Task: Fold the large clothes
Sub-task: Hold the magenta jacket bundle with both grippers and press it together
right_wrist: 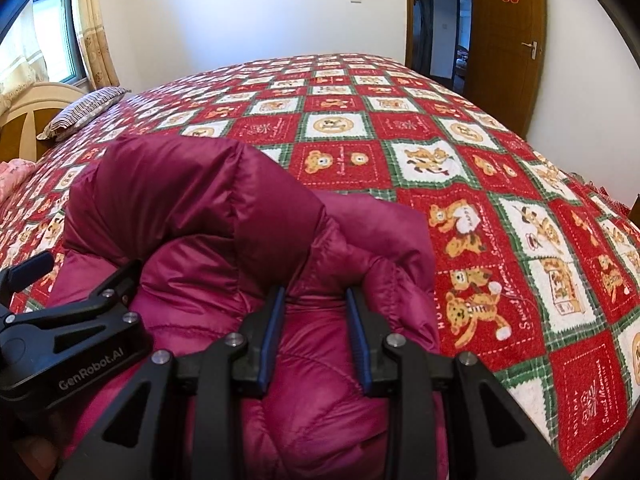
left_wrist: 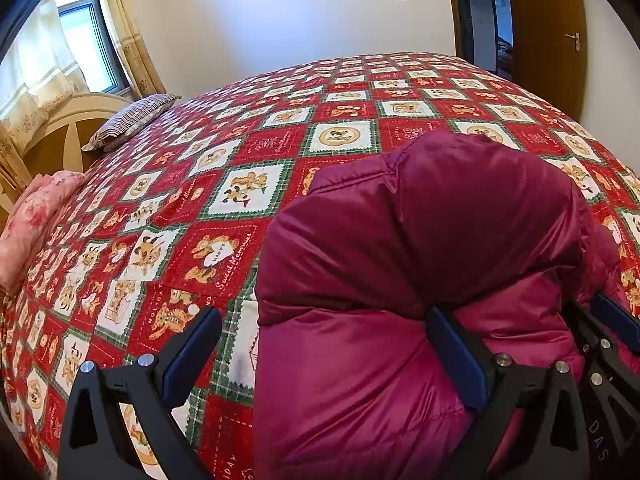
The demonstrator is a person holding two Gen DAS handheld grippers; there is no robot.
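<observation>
My right gripper has its jaws clenched on the puffy maroon jacket at lower centre; my left gripper's jaws gape, released, around its edge on the bed.

the magenta jacket is quilted cloth with a slick sheen. the bedspread is matt printed cloth. each hand-held gripper is matt black plastic with ribbed blue pads and shiny metal bolts. the door is glossy wood.
</observation>
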